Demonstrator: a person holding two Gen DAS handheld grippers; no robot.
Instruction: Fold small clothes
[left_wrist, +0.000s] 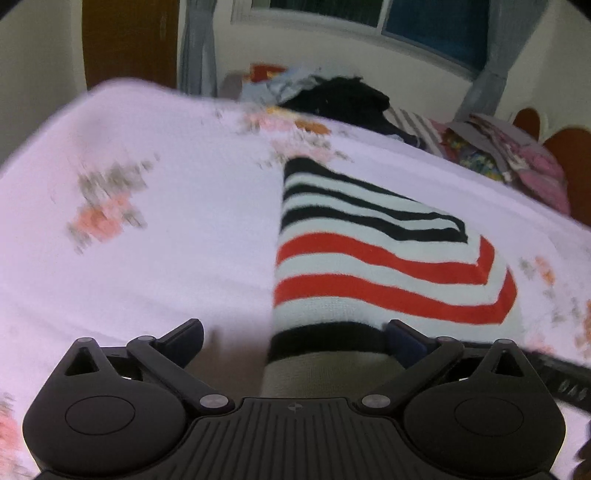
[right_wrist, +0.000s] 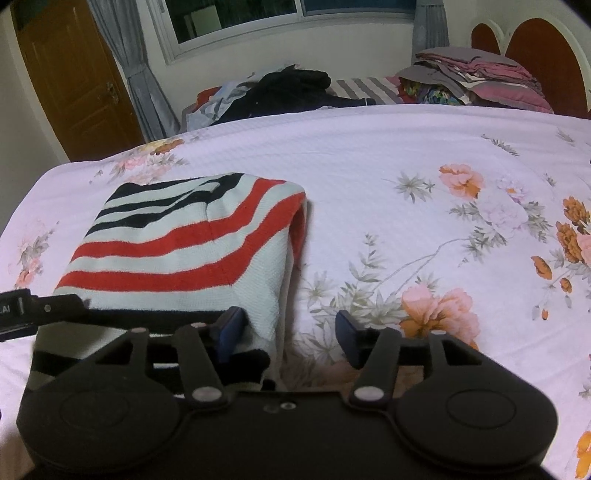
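A small knitted garment (left_wrist: 373, 258) with black and red stripes on white lies folded on the floral bedsheet (left_wrist: 166, 240). It also shows in the right wrist view (right_wrist: 192, 251). My left gripper (left_wrist: 295, 339) is open, with its jaws wide apart on either side of the garment's near black hem. My right gripper (right_wrist: 291, 332) is open at the garment's near right corner; its left finger (right_wrist: 231, 328) rests against the cloth and its right finger (right_wrist: 349, 332) is over the bare sheet. The left view is blurred.
A heap of dark and mixed clothes (right_wrist: 280, 92) lies at the far side of the bed. A stack of folded bedding (right_wrist: 476, 77) sits by the headboard (right_wrist: 535, 40). A brown door (right_wrist: 74, 81) stands at far left. The left gripper's body (right_wrist: 29, 314) shows at the right view's left edge.
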